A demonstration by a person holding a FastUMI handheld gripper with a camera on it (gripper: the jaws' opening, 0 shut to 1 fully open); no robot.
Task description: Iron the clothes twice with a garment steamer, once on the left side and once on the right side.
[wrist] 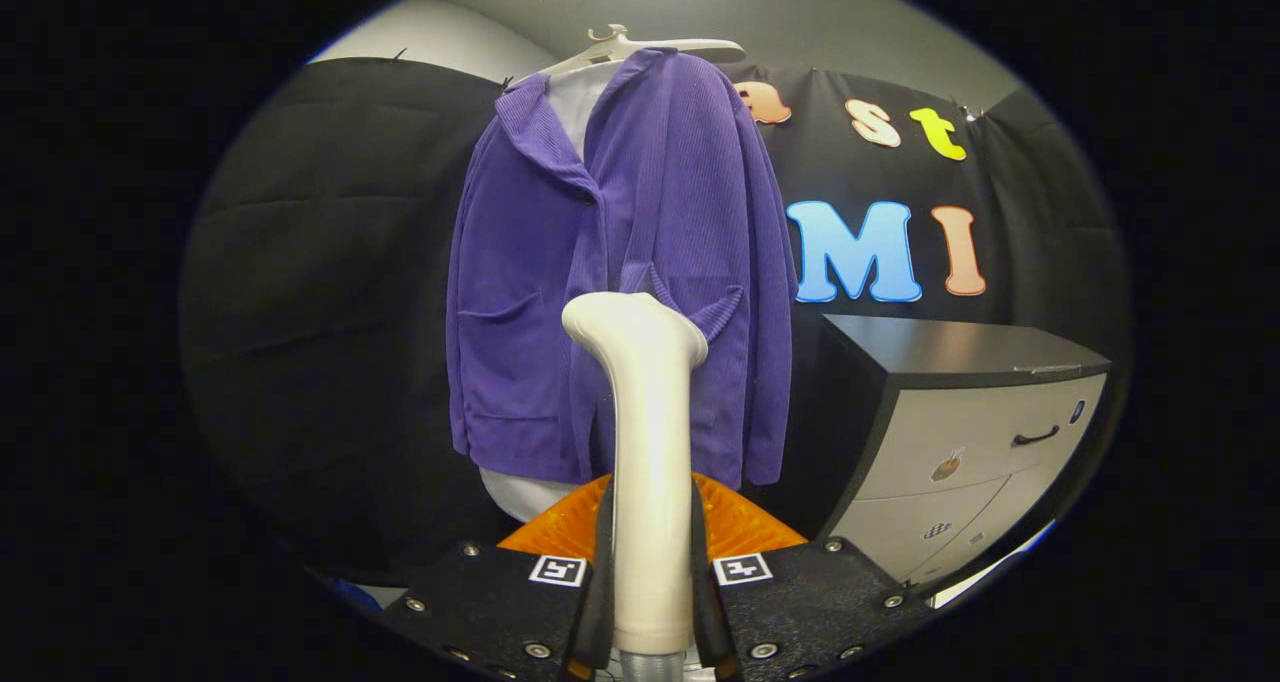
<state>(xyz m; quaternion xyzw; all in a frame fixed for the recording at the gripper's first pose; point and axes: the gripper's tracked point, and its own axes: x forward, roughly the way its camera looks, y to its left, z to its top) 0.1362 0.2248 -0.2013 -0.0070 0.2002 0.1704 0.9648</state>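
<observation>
We see our gripper pinching the handle of the garment steamer, one finger pressed on each side of it. The steamer stands upright between the fingers, its head bent to the left at the top. Just beyond that head hangs the purple jacket, buttoned over a white garment, on a white hanger against the black wall. The head overlaps the jacket's lower front near the right pocket; we cannot tell whether it touches. To the far right stands a cabinet with drawers.
</observation>
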